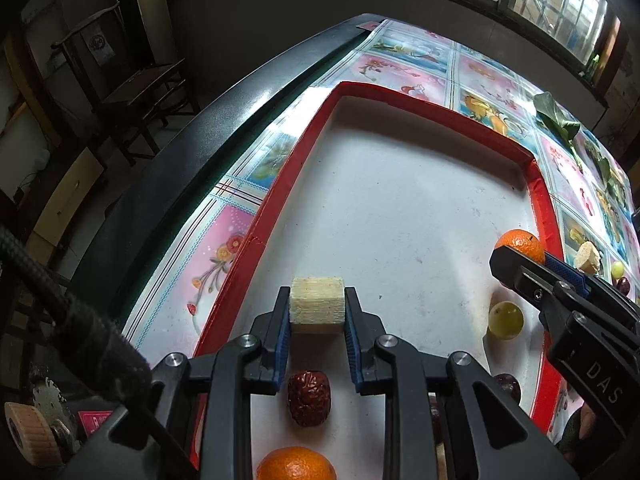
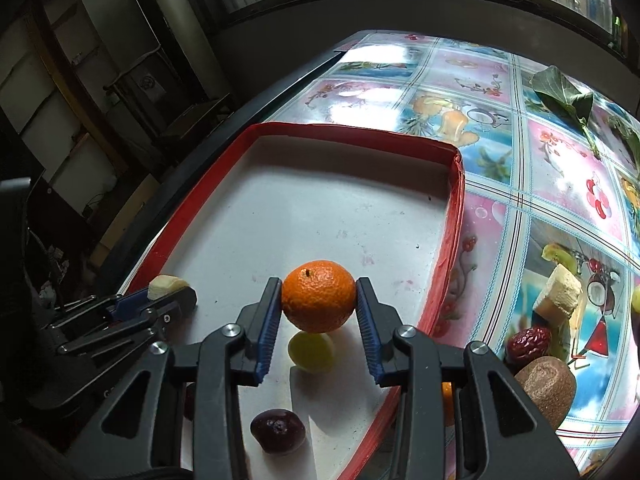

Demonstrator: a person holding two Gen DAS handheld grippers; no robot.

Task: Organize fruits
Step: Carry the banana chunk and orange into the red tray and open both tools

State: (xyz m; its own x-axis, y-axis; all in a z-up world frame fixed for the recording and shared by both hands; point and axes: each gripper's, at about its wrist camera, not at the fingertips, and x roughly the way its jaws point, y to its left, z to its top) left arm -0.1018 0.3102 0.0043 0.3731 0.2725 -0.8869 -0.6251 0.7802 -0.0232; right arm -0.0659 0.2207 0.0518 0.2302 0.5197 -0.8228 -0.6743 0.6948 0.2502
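Observation:
A red-rimmed white tray [image 1: 288, 172] lies on the flowered tablecloth; it also shows in the right wrist view [image 2: 452, 216]. My left gripper [image 1: 317, 312] is shut on a pale sugarcane chunk [image 1: 317, 305] above the tray. Below it lie a red date [image 1: 309, 397] and an orange [image 1: 296, 465]. My right gripper [image 2: 319, 300] is shut on an orange [image 2: 319, 295] above the tray, over a green grape [image 2: 311, 351] and a dark plum [image 2: 278, 431]. The left gripper with its chunk [image 2: 166, 282] appears at the left of the right wrist view.
On the cloth right of the tray lie a sugarcane piece [image 2: 560, 292], a red date [image 2: 527, 343], a kiwi [image 2: 546, 388] and green leaves [image 2: 568, 98]. The table's dark edge [image 1: 192, 160] runs along the left. A chair [image 1: 132, 92] stands beyond it.

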